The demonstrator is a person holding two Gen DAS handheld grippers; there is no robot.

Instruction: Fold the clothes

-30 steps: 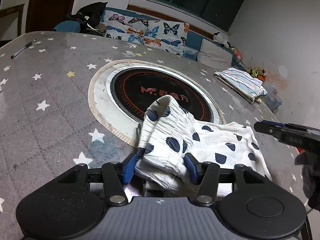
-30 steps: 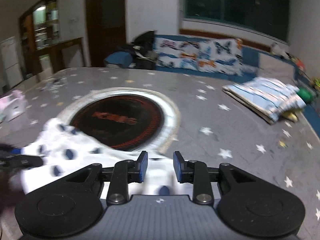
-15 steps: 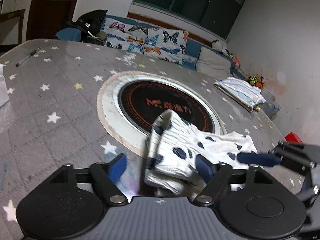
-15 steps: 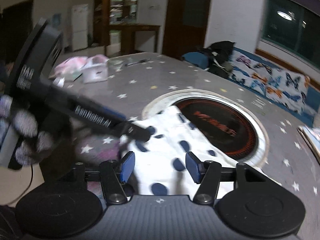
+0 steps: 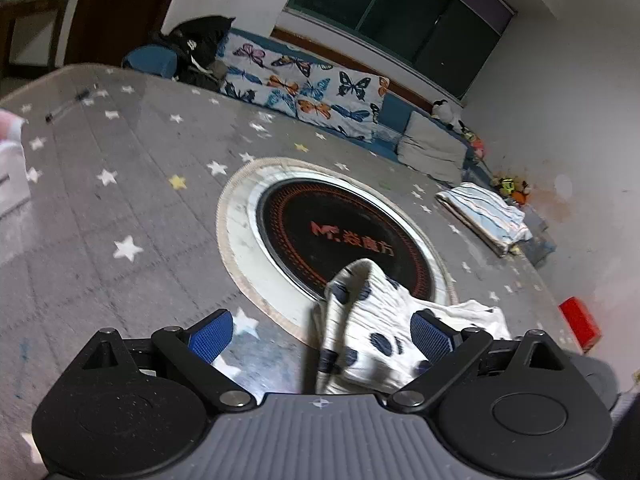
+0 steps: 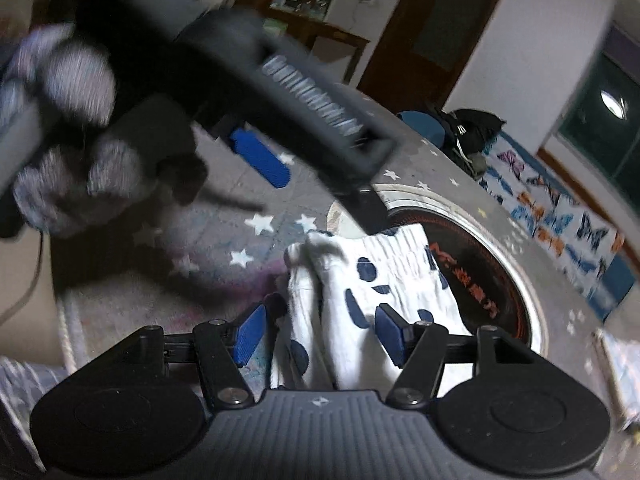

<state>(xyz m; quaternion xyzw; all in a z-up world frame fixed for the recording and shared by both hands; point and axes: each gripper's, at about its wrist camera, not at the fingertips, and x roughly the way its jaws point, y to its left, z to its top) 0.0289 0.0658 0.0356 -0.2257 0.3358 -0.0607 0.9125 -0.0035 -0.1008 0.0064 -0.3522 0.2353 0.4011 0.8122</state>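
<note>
Both tongs apparently clear of garment point(image 5: 372, 332)

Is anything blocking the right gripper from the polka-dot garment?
Nothing visible. The polka-dot garment already lies between the right gripper's open blue pads, which do not press on it. The left gripper, its jaws opening, hangs above and behind it, not in the path.

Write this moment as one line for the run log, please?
task: fold clothes | left gripper: jaws opening, not gripping | right gripper: open around spotted garment | garment: bunched on starry table
</note>
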